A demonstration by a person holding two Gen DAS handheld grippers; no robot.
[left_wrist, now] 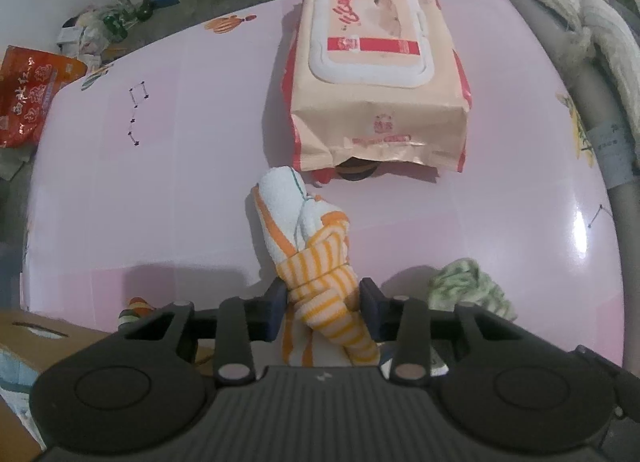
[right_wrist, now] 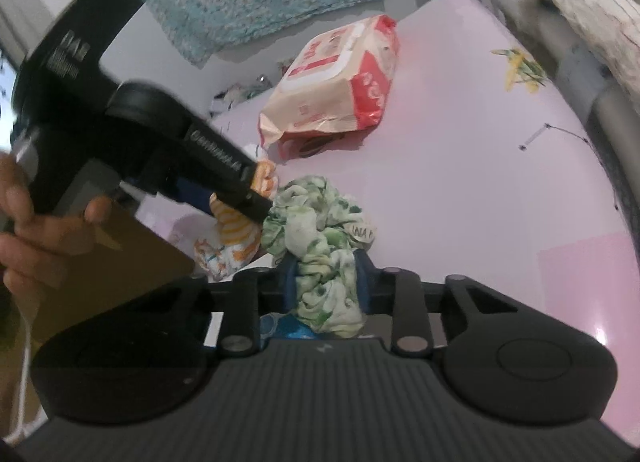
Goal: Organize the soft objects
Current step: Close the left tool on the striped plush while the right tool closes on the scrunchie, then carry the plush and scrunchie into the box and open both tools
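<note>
Gripping an orange striped cloth [left_wrist: 320, 282], left tongs [left_wrist: 323, 302] clenched. Right tongs [right_wrist: 326, 282] squeeze a green cloth [right_wrist: 320, 222] on the pink table [left_wrist: 160, 182].

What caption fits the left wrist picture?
Left gripper pinches an orange-striped towel on the pink table, near a wipes pack.

Dark round thing [left_wrist: 357, 172] mostly hidden under the front flap of the wipes pack [left_wrist: 376, 74]; kind not clear. Lower end of the orange striped cloth [left_wrist: 320, 270] covered by the left gripper [left_wrist: 322, 304] body. Brown box [left_wrist: 24, 336] cut by the left edge. Floor clutter [left_wrist: 100, 28] too small to name. Hand [right_wrist: 28, 234] cropped at the frame's left side, blurred. Bottom of the green cloth [right_wrist: 320, 238] lost behind the right gripper [right_wrist: 326, 280].
</note>
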